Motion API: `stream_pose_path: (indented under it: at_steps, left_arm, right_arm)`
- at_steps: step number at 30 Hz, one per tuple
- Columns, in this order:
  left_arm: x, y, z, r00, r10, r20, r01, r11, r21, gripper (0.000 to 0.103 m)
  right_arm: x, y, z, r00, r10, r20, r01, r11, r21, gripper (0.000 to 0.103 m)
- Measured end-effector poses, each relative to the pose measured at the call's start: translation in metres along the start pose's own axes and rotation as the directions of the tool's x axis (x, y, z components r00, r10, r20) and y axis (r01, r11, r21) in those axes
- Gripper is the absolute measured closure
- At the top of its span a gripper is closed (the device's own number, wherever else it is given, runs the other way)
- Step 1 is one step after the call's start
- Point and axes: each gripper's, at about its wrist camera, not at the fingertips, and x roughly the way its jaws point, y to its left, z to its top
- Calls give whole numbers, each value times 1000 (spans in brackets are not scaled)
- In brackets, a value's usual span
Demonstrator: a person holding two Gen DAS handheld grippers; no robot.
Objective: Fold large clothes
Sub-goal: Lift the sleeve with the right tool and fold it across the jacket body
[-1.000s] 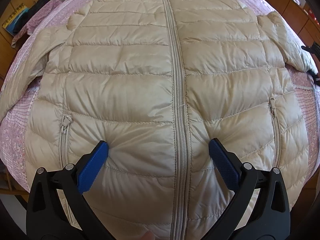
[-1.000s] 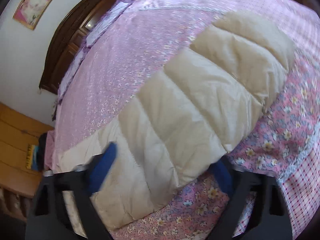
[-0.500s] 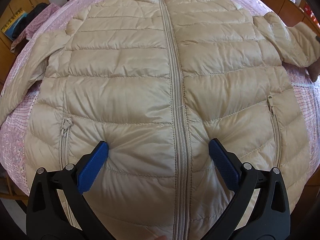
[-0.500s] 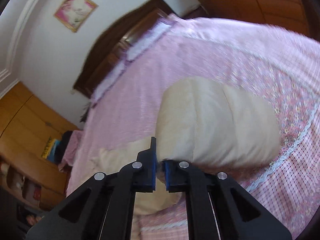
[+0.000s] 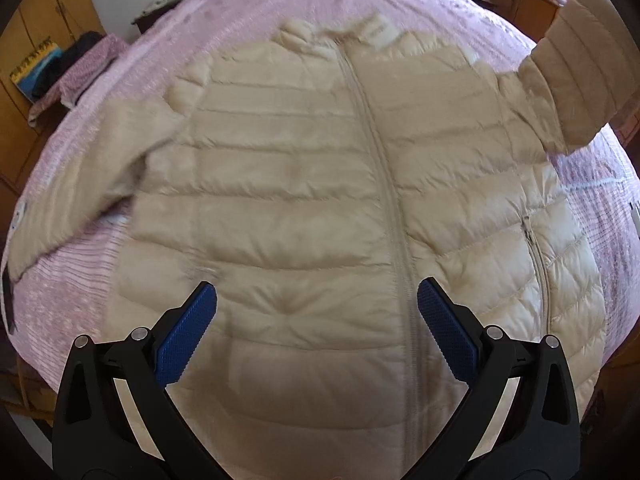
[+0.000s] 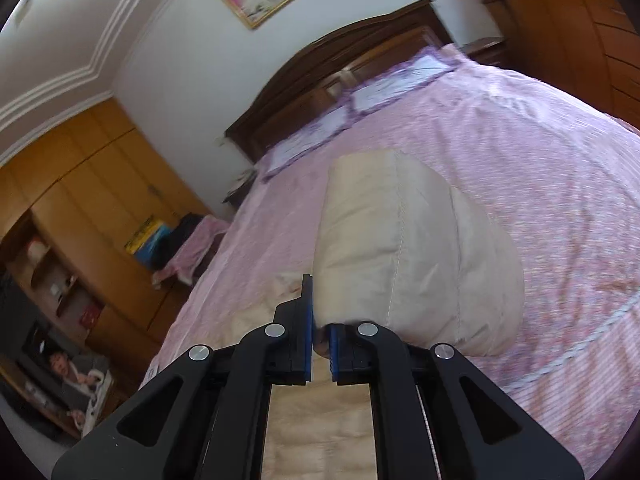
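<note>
A beige quilted puffer jacket [image 5: 304, 208] lies face up and zipped on a pink bed [image 5: 248, 12], collar toward the headboard. My left gripper [image 5: 316, 312] is open and empty, hovering above the jacket's lower front, left of the zipper. My right gripper [image 6: 320, 340] is shut on the cuff end of the jacket's right sleeve [image 6: 408, 264] and holds it lifted off the bed. That raised sleeve also shows in the left wrist view [image 5: 572, 80] at the upper right. The left sleeve [image 5: 76, 188] lies flat on the bedspread.
A dark wooden headboard [image 6: 344, 76] and pillows [image 6: 360, 108] are at the far end. A wooden wardrobe [image 6: 80, 184] stands on the left with a chair piled with clothes [image 6: 188, 244]. A wooden dresser [image 6: 576, 28] stands on the right.
My right gripper closed on the sleeve cuff and lifted it up off the bed. My left gripper pulled back a little, staying open over the jacket front.
</note>
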Motion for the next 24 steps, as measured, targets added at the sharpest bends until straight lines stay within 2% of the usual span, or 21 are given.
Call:
stream_pose_path:
  at_steps: [5, 12, 17, 20, 24]
  left_arm:
    - [-8, 35, 1, 1000, 1, 29, 1, 998, -61, 3]
    - [-8, 82, -3, 998, 47, 45, -40, 989, -142, 3]
    - [0, 106, -11, 998, 51, 29, -45, 980, -193, 3]
    - [4, 114, -13, 998, 51, 22, -45, 976, -213, 3]
    - [8, 123, -16, 999, 50, 17, -44, 972, -231, 3]
  right_arm:
    - [39, 54, -21, 998, 17, -67, -24, 994, -104, 96]
    - [119, 92, -64, 981, -2, -193, -30, 987, -160, 96]
    - [175, 96, -101, 955, -31, -296, -17, 987, -158, 96]
    - [207, 96, -129, 931, -70, -358, 13, 987, -158, 96]
    - [233, 90, -152, 906, -102, -411, 43, 988, -150, 96]
